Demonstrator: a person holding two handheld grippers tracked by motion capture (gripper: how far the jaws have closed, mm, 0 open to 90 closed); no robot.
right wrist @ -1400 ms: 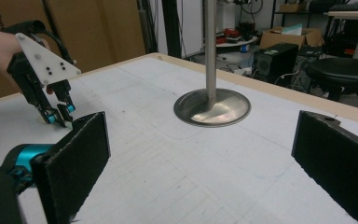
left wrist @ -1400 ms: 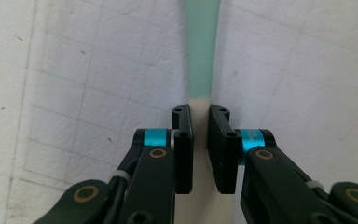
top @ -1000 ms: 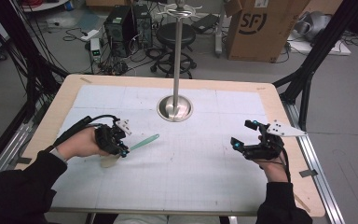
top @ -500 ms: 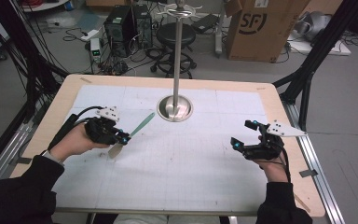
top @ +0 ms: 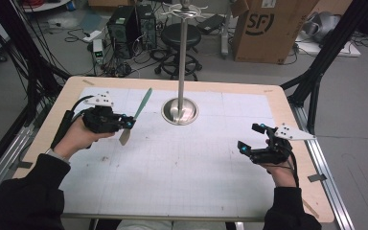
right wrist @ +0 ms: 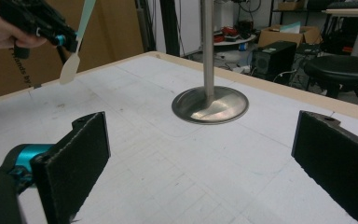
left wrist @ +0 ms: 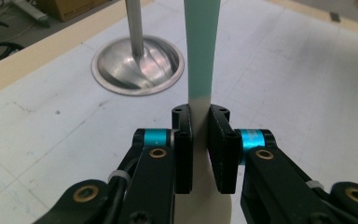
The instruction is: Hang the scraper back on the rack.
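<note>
We see left gripper (top: 124,123) fingers clamped on spatula (top: 135,116) — lifted off desk (top: 182,163), left of metal stand (top: 180,109). Right gripper (top: 253,139) fingers spread wide — grasping nothing.

1. In my left gripper view, the long spatula with a mint-green handle and cream blade (left wrist: 201,56) runs off the top edge, and its blade is cut by the bottom edge between my jaws.
2. The tall silver metal stand on a round base (top: 182,62) leaves the top of the high view; its top is cut off.
3. My right gripper (right wrist: 200,158) shows just two black pads, the right one clipped at the lower right corner.
</note>
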